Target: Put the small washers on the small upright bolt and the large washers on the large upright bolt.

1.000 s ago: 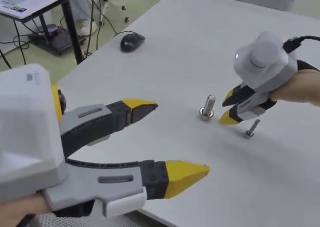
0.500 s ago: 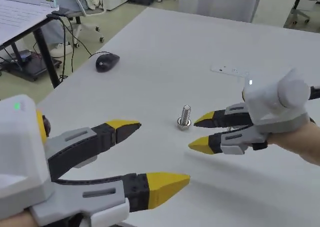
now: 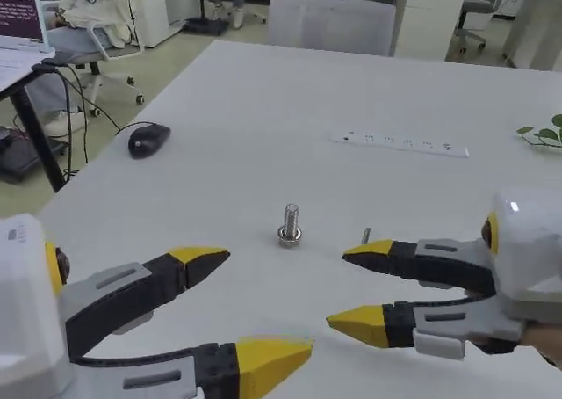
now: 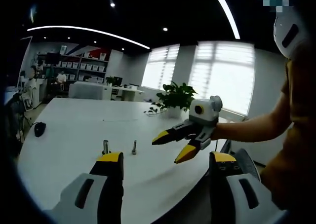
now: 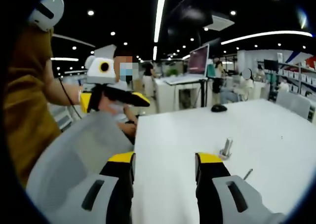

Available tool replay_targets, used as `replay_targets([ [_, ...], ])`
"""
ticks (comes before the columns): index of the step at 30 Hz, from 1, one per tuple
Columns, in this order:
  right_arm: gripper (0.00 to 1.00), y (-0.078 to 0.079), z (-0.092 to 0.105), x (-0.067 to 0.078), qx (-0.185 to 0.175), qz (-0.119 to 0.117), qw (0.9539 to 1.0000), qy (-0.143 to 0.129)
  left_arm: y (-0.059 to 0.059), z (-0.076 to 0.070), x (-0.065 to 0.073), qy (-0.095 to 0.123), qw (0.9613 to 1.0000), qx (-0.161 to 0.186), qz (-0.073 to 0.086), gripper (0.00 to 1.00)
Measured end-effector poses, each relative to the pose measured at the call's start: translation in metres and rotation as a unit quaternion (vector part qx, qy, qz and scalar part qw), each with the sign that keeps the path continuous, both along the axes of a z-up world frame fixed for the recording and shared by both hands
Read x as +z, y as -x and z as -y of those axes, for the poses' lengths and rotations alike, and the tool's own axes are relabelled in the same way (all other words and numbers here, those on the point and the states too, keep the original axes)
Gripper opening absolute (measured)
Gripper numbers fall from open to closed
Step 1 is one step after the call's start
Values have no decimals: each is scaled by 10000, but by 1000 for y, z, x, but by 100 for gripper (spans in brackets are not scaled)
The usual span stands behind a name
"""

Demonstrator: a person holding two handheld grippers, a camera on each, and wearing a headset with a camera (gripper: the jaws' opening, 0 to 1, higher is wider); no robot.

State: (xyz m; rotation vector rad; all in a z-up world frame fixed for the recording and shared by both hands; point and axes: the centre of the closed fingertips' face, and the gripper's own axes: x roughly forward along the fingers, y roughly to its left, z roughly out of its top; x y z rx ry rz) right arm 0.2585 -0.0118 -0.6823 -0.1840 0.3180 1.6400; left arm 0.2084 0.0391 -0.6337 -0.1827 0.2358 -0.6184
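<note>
White worktop [image 3: 263, 109] holds the large upright bolt [image 3: 290, 224] with the small upright bolt [image 3: 366, 235] just beside it, left tongs [image 3: 265, 301] and right tongs [image 3: 338, 286] both spread empty short of it; we read stacking as finished or between picks, next: locate a loose washer.

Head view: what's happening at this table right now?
A person holds a gripper in each hand above the white table. The left gripper and right gripper both hover with jaws open, holding nothing. The large bolt stands upright, seemingly with a washer at its base; the small bolt stands beside it, close to the right gripper. Neither bolt is touched.
</note>
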Motion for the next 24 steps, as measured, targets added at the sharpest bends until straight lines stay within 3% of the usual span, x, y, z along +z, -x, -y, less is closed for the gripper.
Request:
replay_targets([
  [8, 60, 6, 39, 3, -529, -210, 9980, -275, 2, -1, -4, -75, 9999, -122, -52, 72],
  [13, 64, -1, 64, 4, -998, -152, 9941, -405, 3, -2, -4, -130, 9998, -149, -85, 73],
  [24, 74, -4, 88, 12, -1465, 102, 9878, -517, 3, -2, -6, -171, 9997, -165, -116, 74],
])
